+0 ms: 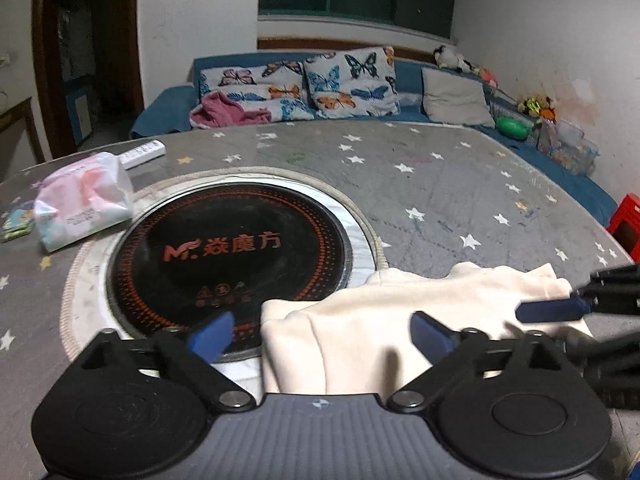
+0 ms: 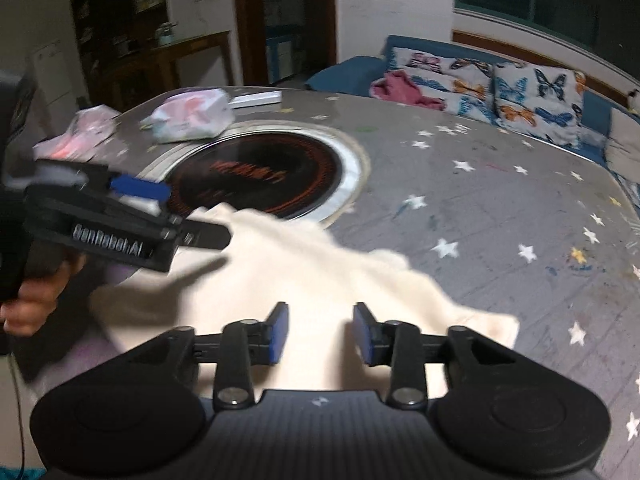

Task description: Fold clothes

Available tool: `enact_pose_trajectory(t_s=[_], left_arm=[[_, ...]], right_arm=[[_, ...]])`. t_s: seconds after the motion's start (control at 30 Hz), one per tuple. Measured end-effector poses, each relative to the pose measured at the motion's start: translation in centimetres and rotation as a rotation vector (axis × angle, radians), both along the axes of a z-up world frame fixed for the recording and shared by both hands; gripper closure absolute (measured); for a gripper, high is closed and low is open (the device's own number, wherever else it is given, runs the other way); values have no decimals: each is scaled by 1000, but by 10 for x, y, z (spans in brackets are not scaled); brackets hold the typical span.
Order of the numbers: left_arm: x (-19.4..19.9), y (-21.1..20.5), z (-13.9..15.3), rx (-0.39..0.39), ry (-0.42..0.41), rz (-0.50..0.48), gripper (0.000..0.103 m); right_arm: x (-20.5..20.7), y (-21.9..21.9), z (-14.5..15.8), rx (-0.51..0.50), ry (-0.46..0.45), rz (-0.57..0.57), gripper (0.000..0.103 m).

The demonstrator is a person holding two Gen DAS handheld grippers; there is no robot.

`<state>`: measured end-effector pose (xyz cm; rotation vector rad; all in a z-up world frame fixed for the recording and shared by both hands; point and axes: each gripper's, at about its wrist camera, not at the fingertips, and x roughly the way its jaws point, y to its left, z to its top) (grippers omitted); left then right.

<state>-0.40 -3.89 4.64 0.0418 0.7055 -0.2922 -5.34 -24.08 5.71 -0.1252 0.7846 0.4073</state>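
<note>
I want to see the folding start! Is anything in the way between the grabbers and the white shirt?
Nothing visible is. The cream garment lies right under the open left gripper and open right gripper. The tissue pack sits off to the side, beyond the cooktop.

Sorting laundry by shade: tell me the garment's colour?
Plain cream garment, no pattern; clearest in the left wrist view.

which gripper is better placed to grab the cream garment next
Right, probably. The right gripper sits open directly over the cream garment. The left gripper is open too, but straddles the garment's edge beside the round cooktop.
</note>
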Motion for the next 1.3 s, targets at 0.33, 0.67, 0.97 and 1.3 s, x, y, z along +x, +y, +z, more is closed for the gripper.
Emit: enact_pose_trajectory(t_s=[0.33,0.67,0.97,1.3], left_arm=[[-30,26,14,-26,-61,73,0],[-33,55,12,-63,-9,191,0],[-28,71,5,-128,55,206,0],[-22,76,-6,-228,150,229,0]], right_arm=[[-46,30,-11,-105,-48,128,52],[-51,69,1,-119,-82,264,52],[-61,127,-3,-198,-139,452,53],[-59,154,-18,-274,-148,483,73]])
